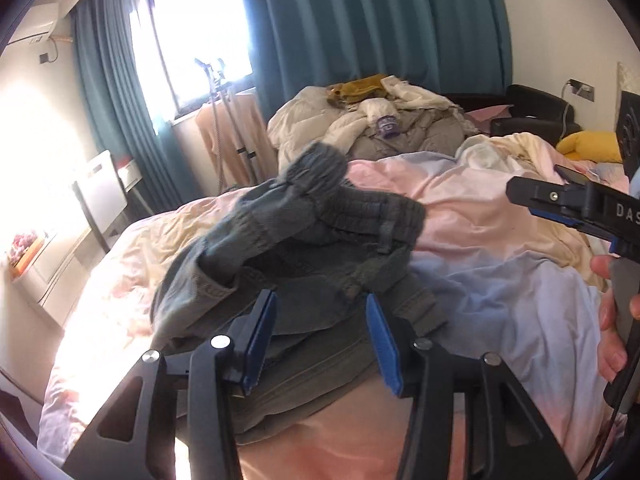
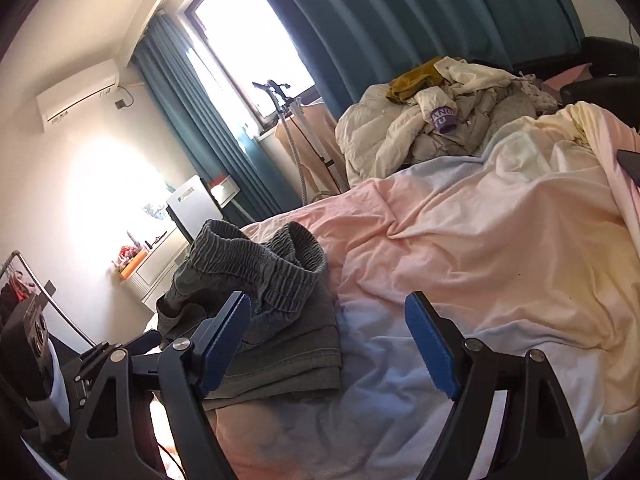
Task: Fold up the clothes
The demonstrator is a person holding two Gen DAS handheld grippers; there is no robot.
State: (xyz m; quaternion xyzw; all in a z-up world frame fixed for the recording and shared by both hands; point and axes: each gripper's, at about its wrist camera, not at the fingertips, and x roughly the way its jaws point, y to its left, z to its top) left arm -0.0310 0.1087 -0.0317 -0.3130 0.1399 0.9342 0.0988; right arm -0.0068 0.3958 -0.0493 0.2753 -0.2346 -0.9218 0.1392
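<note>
L gripper point(image 1: 322, 340) has its jaws spread, nothing betw. the blue pads, hovering just over the near edge of the grey trousers point(image 1: 304, 264). R gripper point(image 2: 328, 344) also spread wide, empty, just right of the trousers. Trousers sit bunched on the pink/blue bedsheet point(image 2: 460, 240), elastic waistband humped up on top. Beyond trousers: heap of pale jackets point(image 2: 432, 128), then teal curtains point(image 2: 400, 20) & bright window point(image 1: 200, 28).
</note>
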